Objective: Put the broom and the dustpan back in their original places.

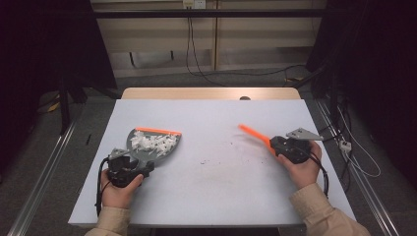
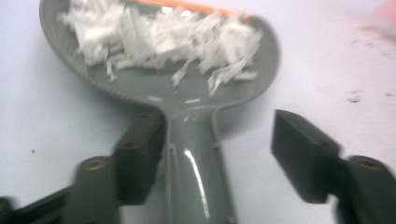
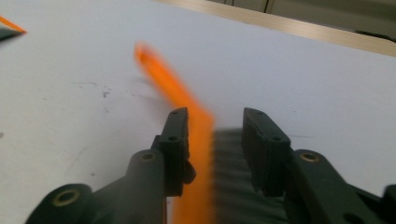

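Note:
A grey dustpan (image 1: 142, 150) with an orange front lip lies on the left of the table and holds a heap of white paper shreds (image 1: 153, 141) (image 2: 163, 37). My left gripper (image 1: 141, 163) (image 2: 222, 156) is open around the dustpan's handle (image 2: 194, 172); one pad sits beside the handle and the other stands well off it. On the right, a brush with an orange handle (image 1: 255, 136) (image 3: 173, 88) and dark bristles (image 3: 231, 186) sits between the jaws of my right gripper (image 1: 276, 144) (image 3: 217, 140). Those jaws are slightly apart, and the brush looks blurred between them.
The pale sheet (image 1: 211, 196) covers the table, with a wooden edge (image 1: 211, 93) showing at the back. A few dark specks (image 1: 211, 160) mark the middle. Cables and metal rails lie on the floor on both sides.

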